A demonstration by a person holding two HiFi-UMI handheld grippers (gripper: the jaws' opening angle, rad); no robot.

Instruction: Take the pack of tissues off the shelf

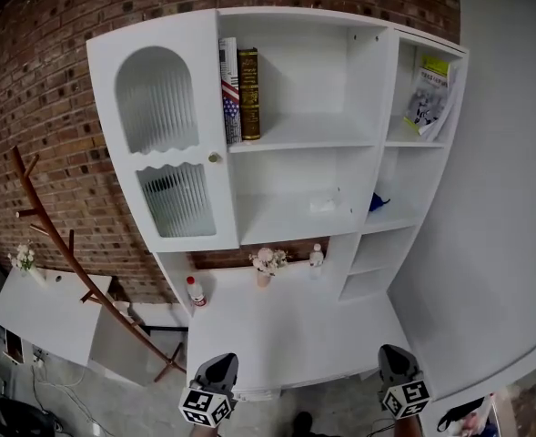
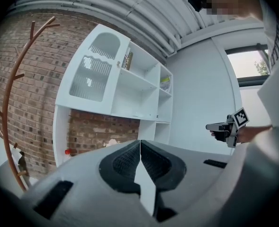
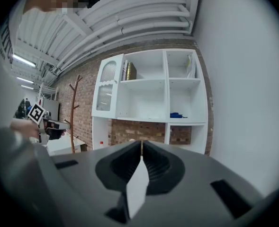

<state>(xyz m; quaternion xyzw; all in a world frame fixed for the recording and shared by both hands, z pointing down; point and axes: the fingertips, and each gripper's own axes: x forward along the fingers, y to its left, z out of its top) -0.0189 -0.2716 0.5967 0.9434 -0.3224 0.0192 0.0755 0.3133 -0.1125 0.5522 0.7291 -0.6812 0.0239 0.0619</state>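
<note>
The pack of tissues [image 1: 324,205] sits on the middle shelf of the white shelf unit [image 1: 369,80], toward that board's right end, close to the upright divider. The left gripper [image 1: 220,364] and right gripper [image 1: 394,355] hover low by the front edge of the counter [image 1: 286,326]. They're well apart from the pack, which lies up ahead between them. Both have their jaws pressed together, with nothing caught in them.

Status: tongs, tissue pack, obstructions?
Left tongs shut, empty. Right tongs shut, empty. Small white tissue pack on white middle shelf, untouched. Nothing in front of it.
</note>
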